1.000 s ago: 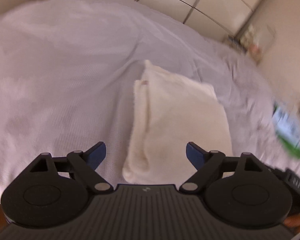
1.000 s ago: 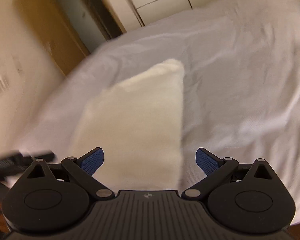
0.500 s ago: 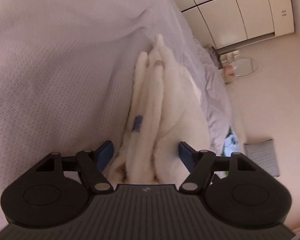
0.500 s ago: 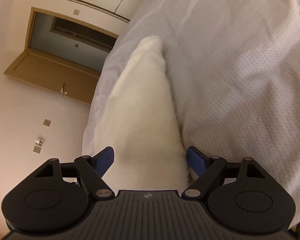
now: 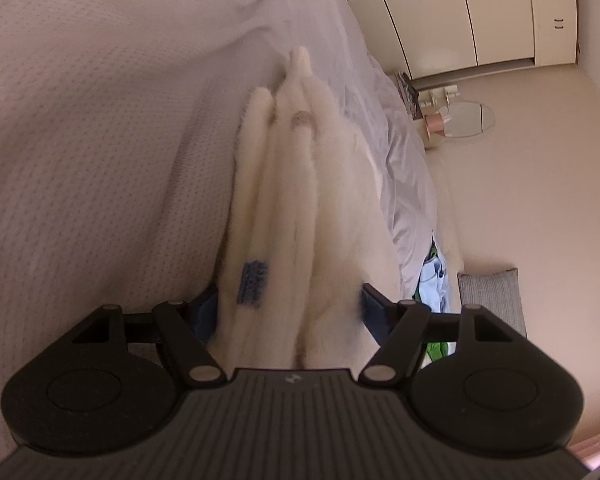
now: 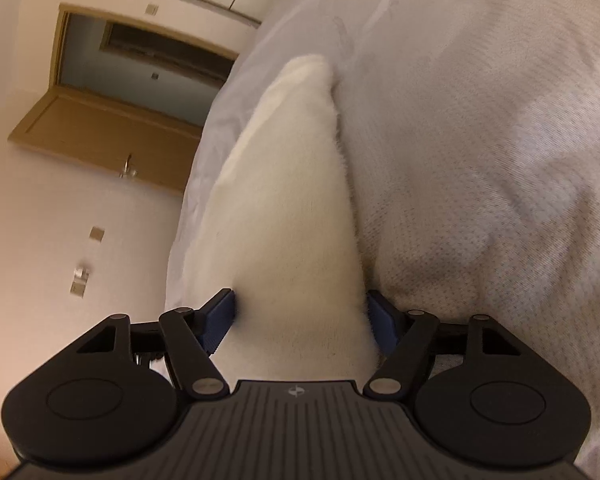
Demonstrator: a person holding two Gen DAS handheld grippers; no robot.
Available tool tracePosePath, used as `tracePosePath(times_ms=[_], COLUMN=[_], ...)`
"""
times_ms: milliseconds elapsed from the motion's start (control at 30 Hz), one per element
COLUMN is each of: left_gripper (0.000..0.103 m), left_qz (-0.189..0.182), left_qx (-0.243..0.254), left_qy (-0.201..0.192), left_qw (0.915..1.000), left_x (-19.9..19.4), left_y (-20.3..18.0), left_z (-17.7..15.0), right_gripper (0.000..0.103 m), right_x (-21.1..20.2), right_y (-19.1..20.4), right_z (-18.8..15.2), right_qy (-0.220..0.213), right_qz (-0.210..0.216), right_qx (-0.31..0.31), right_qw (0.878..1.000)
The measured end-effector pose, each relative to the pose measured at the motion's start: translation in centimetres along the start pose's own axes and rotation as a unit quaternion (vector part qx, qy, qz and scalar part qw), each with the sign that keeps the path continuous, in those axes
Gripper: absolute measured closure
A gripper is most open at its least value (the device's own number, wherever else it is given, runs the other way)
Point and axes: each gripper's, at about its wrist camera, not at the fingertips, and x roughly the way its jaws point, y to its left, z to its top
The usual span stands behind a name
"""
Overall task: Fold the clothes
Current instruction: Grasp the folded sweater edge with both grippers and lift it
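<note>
Left gripper [image 5: 288, 304] and right gripper [image 6: 302, 316] both pinch folded fluffy cloth [image 5: 300, 208], probably to lift whole stack off bed [image 5: 80, 140].

A bed [image 5: 100, 128] covered in a pale, dotted-weave bedspread fills much of both views, its cloth creased in long soft folds. Beyond it in the left wrist view runs a wall of cream wardrobe doors [image 5: 480, 12] with dark seams between the panels. A small round mirror [image 5: 466, 119] lies on the beige floor [image 5: 540, 200] near some small items, and a grey cushion [image 5: 492, 300] lies beside the bed. In the right wrist view a wooden door [image 6: 96, 140] stands open from its frame in a cream wall [image 6: 40, 260] that bears small square switch plates [image 6: 97, 234]. The light is warm and dim
</note>
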Motion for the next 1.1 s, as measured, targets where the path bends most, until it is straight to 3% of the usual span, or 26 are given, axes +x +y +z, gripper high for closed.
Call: tracePosePath(times_ms=[233,400,533,900,1100], left_gripper=[0.038,0.051,0.055,0.056,0.056], left_qz=[0.004,0.013,0.037,0.096,0.093], left_qx=[0.012,0.035,0.042,0.016,0.009], left_qy=[0.024,0.04,0.056,0.041,0.002], left_qw=[0.9996,0.9985,0.9969,0.9944,0.9956], left_x=[1.7,2.4,2.0,-4.8,-12.0], left_y=[-0.5,-1.4,-3.5,-14.9,-16.8], left_z=[1.9,3.0,4.4,10.3,14.3], right_gripper=[0.032,0.048,0.051,0.054,0.054], right_x=[3.7,3.9,4.0,3.0,5.1], right_y=[0.5,0.7,2.4,15.0,23.1], right_z=[0.9,1.1,1.7,6.4,8.4], right_qy=[0.016,0.016,0.026,0.073,0.094], right_qz=[0.006,0.015,-0.002,-0.01,0.008], right_qx=[-0.005,-0.002,0.002,0.013,-0.014], right_qw=[1.0,1.0,1.0,0.997,0.995])
